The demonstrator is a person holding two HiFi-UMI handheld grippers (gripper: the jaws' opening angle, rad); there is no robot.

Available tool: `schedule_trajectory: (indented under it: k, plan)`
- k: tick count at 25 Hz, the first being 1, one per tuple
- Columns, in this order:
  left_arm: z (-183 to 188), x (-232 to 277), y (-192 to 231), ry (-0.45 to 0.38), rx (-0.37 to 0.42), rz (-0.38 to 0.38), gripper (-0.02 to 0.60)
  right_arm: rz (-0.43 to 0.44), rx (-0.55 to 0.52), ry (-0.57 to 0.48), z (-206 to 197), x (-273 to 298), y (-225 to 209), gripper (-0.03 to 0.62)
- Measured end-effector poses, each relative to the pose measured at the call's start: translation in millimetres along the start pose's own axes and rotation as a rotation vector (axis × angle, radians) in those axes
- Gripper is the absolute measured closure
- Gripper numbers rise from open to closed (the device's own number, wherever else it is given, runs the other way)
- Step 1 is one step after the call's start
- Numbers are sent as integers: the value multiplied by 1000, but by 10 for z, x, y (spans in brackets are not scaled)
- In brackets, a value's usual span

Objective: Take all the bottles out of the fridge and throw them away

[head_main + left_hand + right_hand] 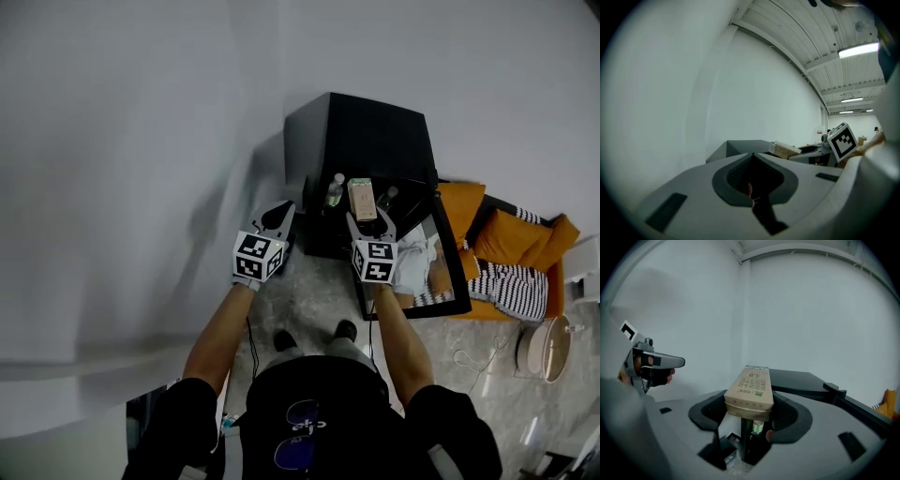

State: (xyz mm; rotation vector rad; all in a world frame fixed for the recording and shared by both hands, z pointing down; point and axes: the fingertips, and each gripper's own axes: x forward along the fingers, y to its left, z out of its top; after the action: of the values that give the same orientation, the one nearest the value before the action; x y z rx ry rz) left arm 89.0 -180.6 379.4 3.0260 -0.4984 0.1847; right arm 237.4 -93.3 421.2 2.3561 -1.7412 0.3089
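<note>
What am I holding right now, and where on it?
The right gripper clamps a beige carton by the sides of its near end. The left gripper is shut on nothing.

carton (362,199) in right claw (370,223), bottles (334,190) in fridge (361,131)

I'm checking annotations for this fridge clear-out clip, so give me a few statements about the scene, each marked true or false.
1. The right gripper is shut on a tan cardboard carton. True.
2. The left gripper holds a bottle. False: its jaws are together with nothing between them.
3. The black fridge has its door closed. False: the glass-fronted door stands open.
4. A clear bottle with a green label stands inside the fridge. True.
5. The orange cushions lie left of the fridge in the head view. False: they lie to its right.
</note>
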Motion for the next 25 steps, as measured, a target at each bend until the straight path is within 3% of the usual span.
schedule_trajectory:
  k: [11, 25]
  plan:
    - [99, -689, 524, -25, -1, 92, 581, 100, -46, -43, 368, 233, 873, 310]
    - [96, -671, 735, -20, -13, 208, 581, 248, -82, -26, 407, 616, 1115, 310]
